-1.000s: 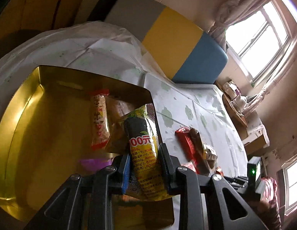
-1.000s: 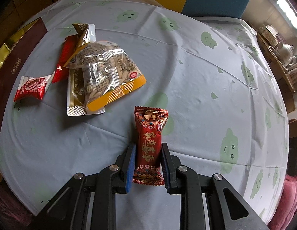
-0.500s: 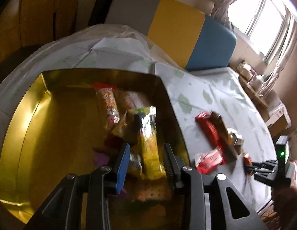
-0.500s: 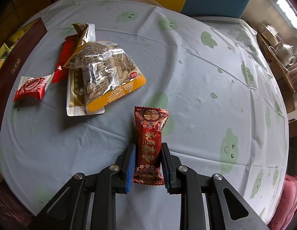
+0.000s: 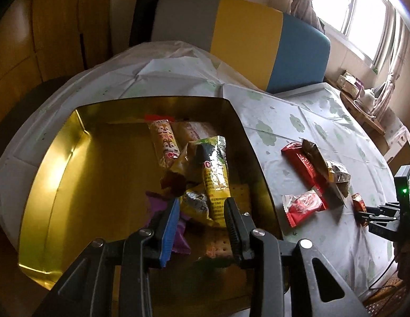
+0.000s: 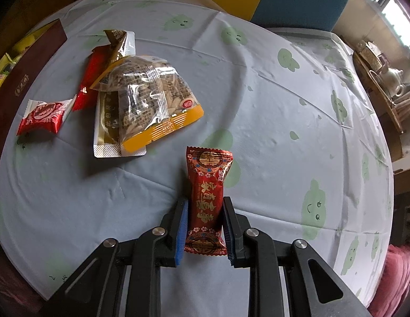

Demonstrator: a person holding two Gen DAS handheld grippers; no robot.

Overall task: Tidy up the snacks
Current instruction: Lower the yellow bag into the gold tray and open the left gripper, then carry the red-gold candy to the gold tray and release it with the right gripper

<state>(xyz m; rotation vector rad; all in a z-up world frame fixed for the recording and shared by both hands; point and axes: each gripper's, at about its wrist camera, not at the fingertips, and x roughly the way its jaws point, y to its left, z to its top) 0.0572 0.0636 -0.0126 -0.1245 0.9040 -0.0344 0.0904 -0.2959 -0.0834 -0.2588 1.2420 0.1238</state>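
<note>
Letting go, your left gripper (image 5: 201,212) has just opened its jaws; the yellow-green snack packet (image 5: 214,174) now lies in the gold tin (image 5: 46,185). Your right gripper (image 6: 205,223) stays clenched on the red candy packet (image 6: 207,198) above the tablecloth (image 6: 284,132), next for the tin.

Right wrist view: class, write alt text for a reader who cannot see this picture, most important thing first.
The right gripper is shut on a red snack packet with gold print, above a pale tablecloth with green cloud faces. To the left lie a clear bag of snacks with an orange edge and a small red and white packet.
</note>
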